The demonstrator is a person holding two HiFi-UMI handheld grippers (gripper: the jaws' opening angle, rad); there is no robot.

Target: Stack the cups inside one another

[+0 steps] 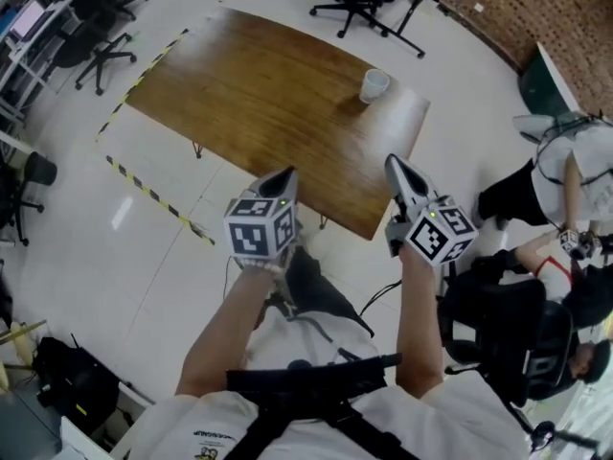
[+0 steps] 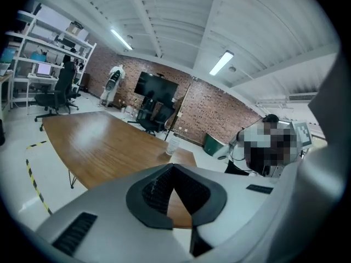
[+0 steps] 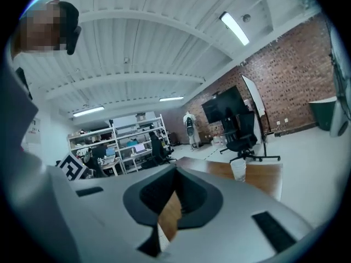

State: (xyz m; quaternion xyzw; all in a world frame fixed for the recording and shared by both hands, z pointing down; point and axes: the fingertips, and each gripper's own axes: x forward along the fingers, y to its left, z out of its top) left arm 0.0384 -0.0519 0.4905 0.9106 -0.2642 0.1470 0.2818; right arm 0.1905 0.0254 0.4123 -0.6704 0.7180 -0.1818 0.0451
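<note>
Near the far right corner of the wooden surface (image 1: 251, 103), a pale cup (image 1: 374, 84) stands upright. The left gripper (image 1: 286, 174) and right gripper (image 1: 394, 163) hover off its near edge, jaws together, empty.

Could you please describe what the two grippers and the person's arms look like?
Both the left gripper and right gripper are light grey shells tapering to a point, with dark ribbed pads inside. Each carries a white cube printed with black square markers. The arms are bare below short white sleeves; a black harness crosses the white shirt.
</note>
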